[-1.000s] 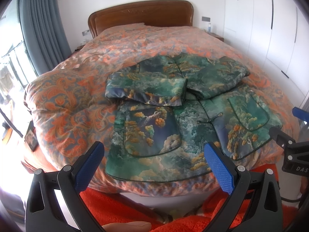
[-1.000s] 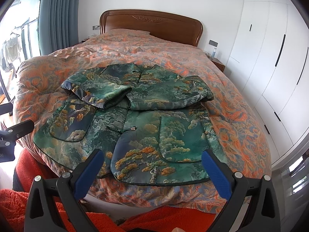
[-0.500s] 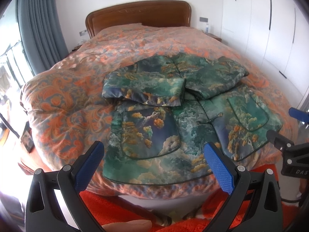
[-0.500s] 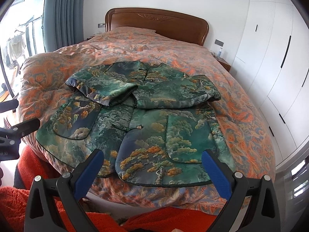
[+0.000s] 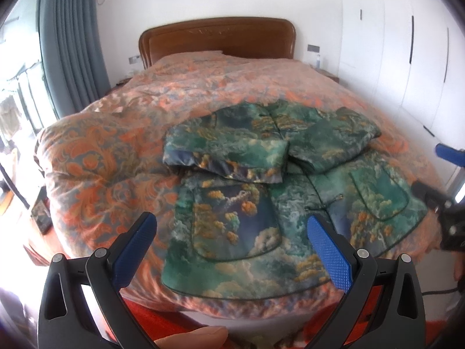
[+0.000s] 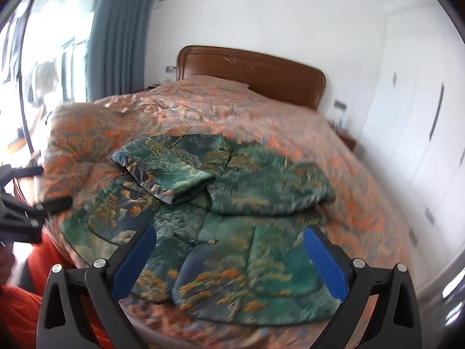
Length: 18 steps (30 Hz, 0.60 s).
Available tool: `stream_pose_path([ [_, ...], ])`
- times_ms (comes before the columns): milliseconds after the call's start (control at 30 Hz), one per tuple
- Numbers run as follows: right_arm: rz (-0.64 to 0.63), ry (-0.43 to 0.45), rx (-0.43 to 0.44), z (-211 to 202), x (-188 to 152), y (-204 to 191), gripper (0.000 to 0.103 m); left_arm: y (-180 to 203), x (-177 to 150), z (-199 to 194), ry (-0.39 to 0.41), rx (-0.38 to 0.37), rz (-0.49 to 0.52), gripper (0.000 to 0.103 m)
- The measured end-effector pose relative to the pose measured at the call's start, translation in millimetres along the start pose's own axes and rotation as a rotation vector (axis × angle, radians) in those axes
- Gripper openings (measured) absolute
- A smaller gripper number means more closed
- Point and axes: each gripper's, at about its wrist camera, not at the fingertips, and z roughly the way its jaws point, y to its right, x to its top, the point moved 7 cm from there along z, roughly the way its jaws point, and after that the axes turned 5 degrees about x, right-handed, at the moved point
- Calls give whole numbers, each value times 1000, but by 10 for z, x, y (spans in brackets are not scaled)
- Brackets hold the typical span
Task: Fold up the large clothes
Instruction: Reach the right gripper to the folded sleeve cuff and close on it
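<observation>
A green padded jacket (image 5: 261,197) (image 6: 232,218) with a tree and cloud print lies face up on the foot of the bed, both sleeves folded across its chest. My left gripper (image 5: 231,242) hangs open over the jacket's lower left hem, holding nothing. My right gripper (image 6: 229,251) is open too, above the lower right hem, and its view is motion-blurred. Each gripper shows at the edge of the other's view: the right gripper (image 5: 441,203) and the left gripper (image 6: 26,203).
The bed's orange patterned quilt (image 5: 116,151) spreads under the jacket, with a wooden headboard (image 5: 218,37) behind. White wardrobe doors (image 5: 407,43) line the right wall; a grey curtain (image 5: 69,43) and window stand left. An orange fleece sleeve (image 6: 20,305) and a thumb (image 5: 191,337) show low down.
Both grippers have moved forward and lower toward the jacket's hem, so the jacket looks larger. The right view swung and blurred. The jacket itself has not moved.
</observation>
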Motion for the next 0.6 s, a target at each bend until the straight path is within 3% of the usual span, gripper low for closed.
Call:
stream_pose_path([
  [133,-45,-90,84,301,-64,-26,103,15,-21,44,-22,-11,10,103],
  [400,-88,-239,64,1231,60,263,103,-29,-98,65,-56,-10,-4,103],
  [600,-161,-289,115,1672,123,116,103,-105,-125,141,-86,-4,-31,103],
])
